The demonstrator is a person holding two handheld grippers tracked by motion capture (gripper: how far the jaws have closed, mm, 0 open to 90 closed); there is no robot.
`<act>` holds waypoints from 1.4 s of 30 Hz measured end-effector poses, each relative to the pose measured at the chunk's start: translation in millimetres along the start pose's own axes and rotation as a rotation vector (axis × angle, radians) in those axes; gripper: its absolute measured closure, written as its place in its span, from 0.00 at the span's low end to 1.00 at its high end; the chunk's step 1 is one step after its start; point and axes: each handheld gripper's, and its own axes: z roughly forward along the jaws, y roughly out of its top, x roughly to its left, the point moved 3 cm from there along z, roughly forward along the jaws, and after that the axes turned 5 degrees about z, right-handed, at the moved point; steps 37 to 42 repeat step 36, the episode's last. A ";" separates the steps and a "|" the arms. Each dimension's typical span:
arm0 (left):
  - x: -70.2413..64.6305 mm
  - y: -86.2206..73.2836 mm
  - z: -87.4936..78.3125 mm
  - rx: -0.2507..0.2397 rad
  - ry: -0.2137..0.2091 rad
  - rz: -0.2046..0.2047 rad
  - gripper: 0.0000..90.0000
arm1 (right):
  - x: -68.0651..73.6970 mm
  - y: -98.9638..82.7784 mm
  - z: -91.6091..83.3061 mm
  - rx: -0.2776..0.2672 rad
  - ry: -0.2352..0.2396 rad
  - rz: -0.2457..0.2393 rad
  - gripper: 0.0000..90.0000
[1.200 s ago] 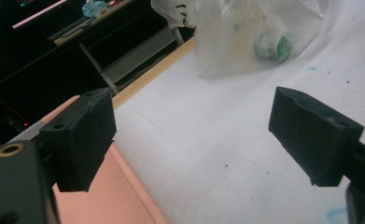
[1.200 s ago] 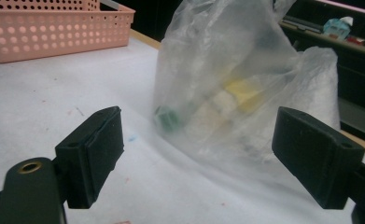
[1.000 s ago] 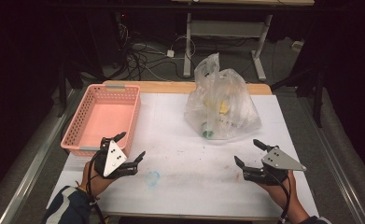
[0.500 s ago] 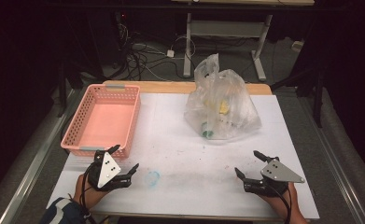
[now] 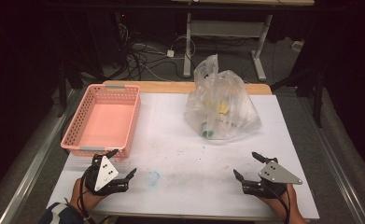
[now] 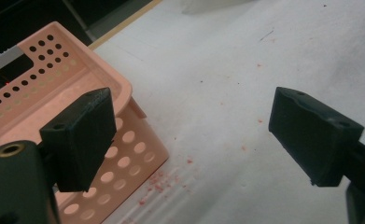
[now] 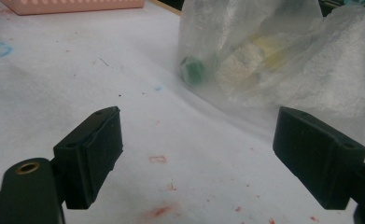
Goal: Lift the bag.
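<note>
Clear, crinkly plastic bag (image 5: 222,109) of small items looks light, soft and slippery; we would pinch its knotted top. Our left gripper (image 5: 119,169) and right gripper (image 5: 250,167) hover with jaws apart, empty.

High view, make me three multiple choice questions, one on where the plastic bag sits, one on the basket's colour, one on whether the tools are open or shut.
1. Where does the clear plastic bag sit on the table?
A. Inside the basket
B. At the far side, right of the basket
C. Between the two tools at the near edge

2. What colour is the perforated basket?
A. Pink
B. Blue
C. Black

3. How do the left tool and the right tool stand?
A. Both shut on the bag
B. Left open, right shut
C. Both open and holding nothing

Answers:
1 B, the bag stands by the far edge with bare table between it and the basket.
2 A, its walls and floor are pink in the high view and the left gripper view.
3 C, each gripper view shows its jaws wide apart over bare table.
</note>
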 end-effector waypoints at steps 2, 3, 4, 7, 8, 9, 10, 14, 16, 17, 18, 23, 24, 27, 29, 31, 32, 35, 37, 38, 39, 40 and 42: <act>-0.7 1.2 -0.8 -0.008 -0.004 0.003 0.16 | 0.5 -0.2 -0.8 -0.001 -0.002 -0.003 0.18; -1.3 1.5 -1.0 -0.008 -0.005 0.006 0.16 | 0.6 -0.3 -1.0 0.001 -0.001 -0.003 0.18; -2.0 1.5 -1.0 -0.006 -0.004 0.011 0.16 | 0.6 -0.3 -1.2 0.002 0.000 -0.005 0.18; -2.4 1.1 -1.2 -0.002 -0.006 0.019 0.16 | 1.2 0.8 -1.4 -0.003 0.002 -0.007 0.18; -2.2 1.0 -1.2 -0.002 -0.005 0.018 0.16 | 1.5 1.0 -1.1 -0.003 -0.001 -0.008 0.18; -2.0 0.9 -1.2 -0.001 -0.005 0.017 0.16 | 1.6 1.0 -0.9 -0.003 -0.001 -0.009 0.18; -1.8 0.6 -1.3 0.000 -0.007 0.017 0.16 | 1.6 1.0 -0.7 -0.002 0.000 -0.011 0.18; -1.5 0.5 -1.9 -0.004 -0.010 0.013 0.16 | 2.0 0.8 1.2 0.003 0.005 -0.011 0.18; -1.6 0.9 -1.7 -0.003 -0.010 0.016 0.16 | 2.3 0.5 1.6 0.005 0.008 -0.012 0.18; -1.8 1.0 -1.4 -0.003 -0.012 0.016 0.16 | 2.4 0.3 1.5 0.007 0.008 -0.012 0.18; -2.2 1.1 -1.0 -0.002 -0.015 0.017 0.16 | 2.1 0.3 1.4 0.007 0.007 -0.011 0.18; -2.8 1.6 0.3 0.003 -0.019 0.023 0.16 | 1.5 0.2 1.1 0.005 0.007 -0.008 0.18; -2.5 1.8 0.4 0.004 -0.019 0.023 0.16 | 1.5 0.1 1.2 0.006 0.006 -0.008 0.18; -1.6 2.3 1.3 0.005 -0.018 0.021 0.16 | 0.9 -0.2 1.3 0.006 0.007 -0.006 0.18; -1.6 3.0 2.7 0.006 -0.017 0.021 0.16 | 0.3 -0.5 1.0 0.006 0.007 -0.005 0.18; -1.7 3.6 3.9 0.008 -0.019 0.022 0.16 | -0.6 -0.9 0.9 0.006 0.008 -0.004 0.18; -2.0 3.8 4.6 0.009 -0.020 0.022 0.16 | -1.1 -1.1 0.8 0.006 0.007 -0.003 0.18; -1.9 4.4 5.5 0.012 -0.022 0.024 0.16 | -1.7 -1.3 0.5 0.005 0.004 0.002 0.18; -1.7 4.7 5.7 0.010 -0.022 0.023 0.16 | -1.6 -1.3 0.4 0.005 0.004 0.003 0.18; -1.7 4.7 5.7 0.010 -0.022 0.023 0.16 | -1.6 -1.3 0.4 0.005 0.004 0.003 0.18; -1.7 4.7 5.7 0.010 -0.022 0.023 0.16 | -1.6 -1.3 0.4 0.005 0.004 0.003 0.18; -1.7 4.7 5.7 0.010 -0.022 0.023 0.16 | -1.6 -1.3 0.4 0.005 0.004 0.003 0.18; -1.7 4.7 5.7 0.010 -0.022 0.023 0.16 | -1.6 -1.3 0.4 0.005 0.004 0.003 0.18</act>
